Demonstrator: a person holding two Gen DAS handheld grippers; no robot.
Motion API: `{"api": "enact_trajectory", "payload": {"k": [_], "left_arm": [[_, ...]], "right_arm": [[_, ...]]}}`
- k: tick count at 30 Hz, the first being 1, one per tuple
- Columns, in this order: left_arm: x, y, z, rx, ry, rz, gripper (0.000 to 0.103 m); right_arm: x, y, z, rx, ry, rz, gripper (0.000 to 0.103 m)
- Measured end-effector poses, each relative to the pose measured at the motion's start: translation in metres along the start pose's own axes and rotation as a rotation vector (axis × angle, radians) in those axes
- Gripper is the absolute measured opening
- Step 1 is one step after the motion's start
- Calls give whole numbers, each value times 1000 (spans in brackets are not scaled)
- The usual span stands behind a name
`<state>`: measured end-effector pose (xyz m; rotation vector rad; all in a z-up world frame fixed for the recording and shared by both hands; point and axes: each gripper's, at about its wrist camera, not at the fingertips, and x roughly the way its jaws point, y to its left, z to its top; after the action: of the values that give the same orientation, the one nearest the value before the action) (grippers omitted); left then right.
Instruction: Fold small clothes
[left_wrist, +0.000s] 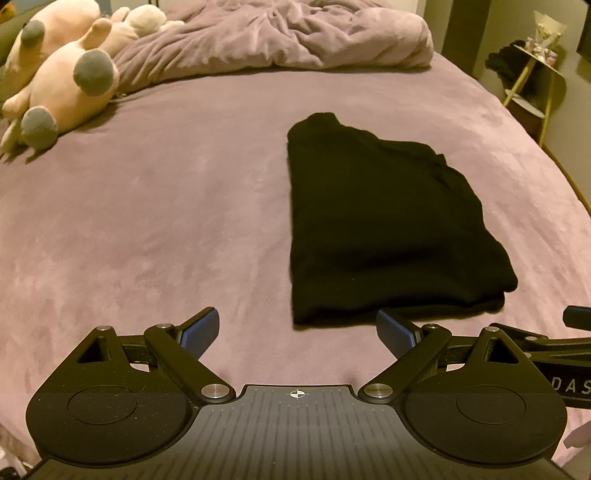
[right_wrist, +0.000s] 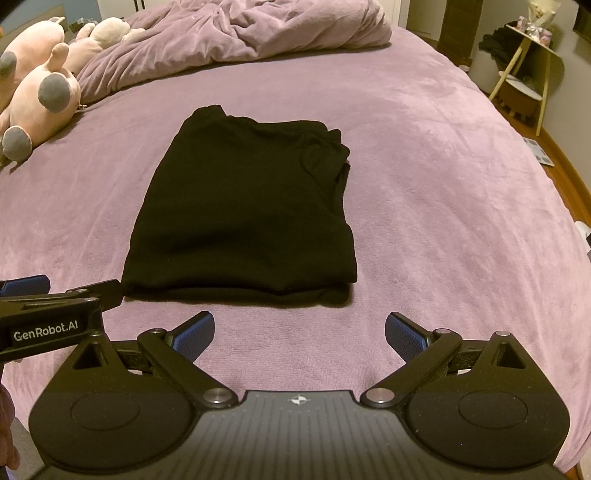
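Folded black garment (edges squared), wide bare bedspread around.

Both wrist cameras low over near edge of purple plush bed cover, facing far toward crumpled purple duvet. Left view sits left of folded black garment, right view almost straight behind it. Both share garment, pink plush toys.
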<state>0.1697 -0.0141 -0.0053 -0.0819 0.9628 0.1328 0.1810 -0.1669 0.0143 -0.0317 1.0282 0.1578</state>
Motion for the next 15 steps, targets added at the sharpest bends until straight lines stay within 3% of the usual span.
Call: {"api": "enact_trajectory", "payload": {"k": [15], "left_arm": [[2, -6, 0, 34, 4, 40, 96]], "right_arm": [[2, -3, 1, 4, 7, -3, 99]]}}
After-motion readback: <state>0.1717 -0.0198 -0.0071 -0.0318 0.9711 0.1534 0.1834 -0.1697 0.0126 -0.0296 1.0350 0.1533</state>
